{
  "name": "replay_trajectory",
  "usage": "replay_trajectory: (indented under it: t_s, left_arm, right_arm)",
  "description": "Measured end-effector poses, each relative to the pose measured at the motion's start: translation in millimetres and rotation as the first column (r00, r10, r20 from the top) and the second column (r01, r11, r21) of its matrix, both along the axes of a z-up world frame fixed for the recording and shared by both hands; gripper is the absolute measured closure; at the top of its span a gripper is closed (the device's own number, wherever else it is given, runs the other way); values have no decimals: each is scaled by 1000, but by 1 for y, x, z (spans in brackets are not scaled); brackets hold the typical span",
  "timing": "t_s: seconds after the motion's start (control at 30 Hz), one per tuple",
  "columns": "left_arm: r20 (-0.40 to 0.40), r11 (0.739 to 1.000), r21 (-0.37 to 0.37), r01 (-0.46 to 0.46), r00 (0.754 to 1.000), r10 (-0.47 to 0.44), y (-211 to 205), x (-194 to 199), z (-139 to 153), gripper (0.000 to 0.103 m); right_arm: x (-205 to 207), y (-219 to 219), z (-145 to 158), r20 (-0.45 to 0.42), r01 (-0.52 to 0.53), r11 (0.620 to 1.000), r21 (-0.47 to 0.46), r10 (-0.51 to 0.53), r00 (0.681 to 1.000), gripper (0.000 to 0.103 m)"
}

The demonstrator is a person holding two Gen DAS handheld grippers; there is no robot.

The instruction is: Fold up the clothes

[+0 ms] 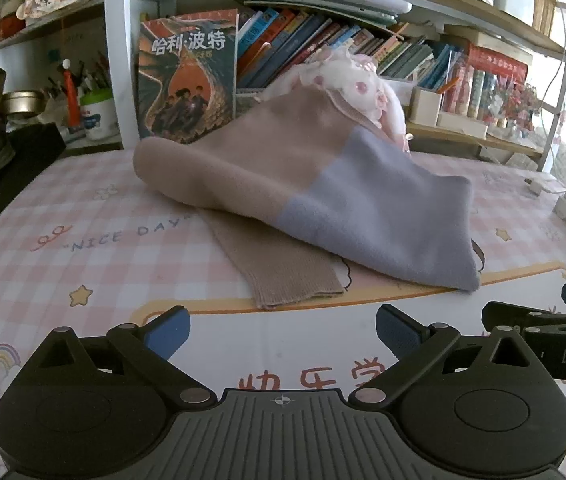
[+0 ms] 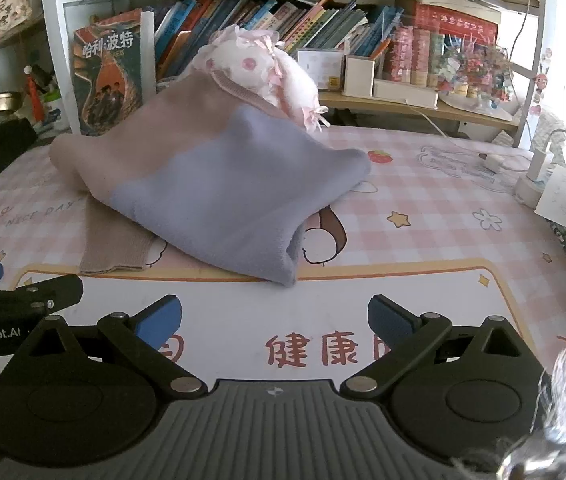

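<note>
Both sets of jaws are spread wide with nothing between them: left gripper [image 1: 283,330] and right gripper [image 2: 275,320] hover side by side over the printed desk mat [image 2: 423,216], short of the cloth. The beige-and-lavender knit sweater [image 1: 323,184] lies in a loose heap mid-mat, far end propped up on a white plush toy [image 2: 267,68], one ribbed beige cuff [image 1: 287,280] flat toward the left gripper, lavender corner [image 2: 283,268] nearest the right.

Risks, judged:
- Pinching only the top layer of the heap leaves a bunched, uneven fold.
- Pulling the sweater could drag or topple the plush toy it leans on.
- Grippers are close together and could collide when both reach in.
- A sweep right could snag the charger cable [image 2: 495,160].
</note>
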State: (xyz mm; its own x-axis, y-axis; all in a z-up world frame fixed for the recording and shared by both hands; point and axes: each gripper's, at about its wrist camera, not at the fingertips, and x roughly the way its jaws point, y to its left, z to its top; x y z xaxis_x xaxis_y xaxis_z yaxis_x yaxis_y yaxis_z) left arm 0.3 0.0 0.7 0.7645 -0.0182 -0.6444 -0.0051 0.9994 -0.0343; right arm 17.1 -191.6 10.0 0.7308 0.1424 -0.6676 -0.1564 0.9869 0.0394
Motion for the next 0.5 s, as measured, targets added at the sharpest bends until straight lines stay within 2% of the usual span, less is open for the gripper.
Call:
replay_trajectory:
  t_s: [0.5]
  left_arm:
    - [-7, 1000, 3, -7, 1000, 7, -2, 3, -3, 2]
  right_arm:
    - [2, 0, 0, -14, 5, 1000, 0, -5, 1000, 2]
